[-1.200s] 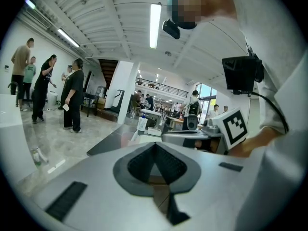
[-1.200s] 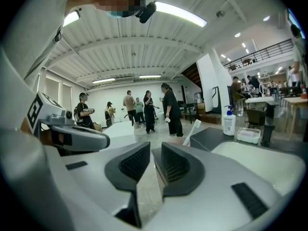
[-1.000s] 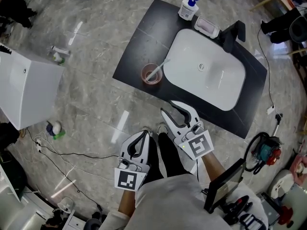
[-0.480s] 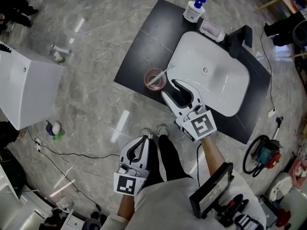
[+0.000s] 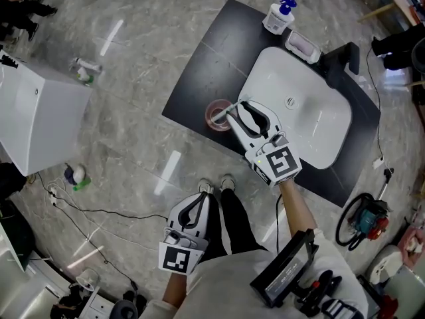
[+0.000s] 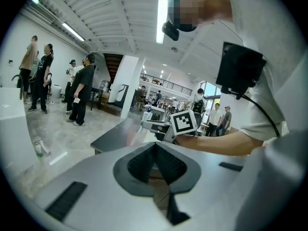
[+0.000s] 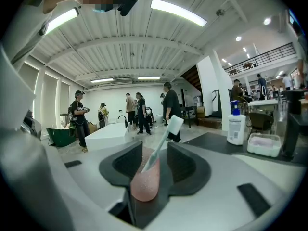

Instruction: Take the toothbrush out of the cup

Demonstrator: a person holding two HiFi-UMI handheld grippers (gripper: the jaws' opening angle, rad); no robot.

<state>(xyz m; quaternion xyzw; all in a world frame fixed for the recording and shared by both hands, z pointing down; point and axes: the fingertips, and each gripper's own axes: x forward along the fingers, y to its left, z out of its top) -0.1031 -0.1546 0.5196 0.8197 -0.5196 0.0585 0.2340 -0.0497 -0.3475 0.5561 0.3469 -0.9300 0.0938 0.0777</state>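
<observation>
Black countertop (image 5: 199, 72) around a white basin (image 5: 312, 118) sets the scene: right tongs (image 7: 154, 160), jaws just opened wide and gripping nothing, hover at the pink translucent cup (image 7: 144, 182). Its white toothbrush (image 7: 161, 138) leans inside at their tips, not yet lifted. Left tongs (image 5: 201, 197) hang clenched, empty, well behind. White pump bottle (image 5: 279, 17) beyond blocks nothing.

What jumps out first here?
The right gripper, its jaws just opened wide, is at the pink cup on the black counter's front edge, beside the white sink. The white toothbrush leans out of the cup between the jaws, untouched. The left gripper hangs shut, low by the person's legs.
</observation>
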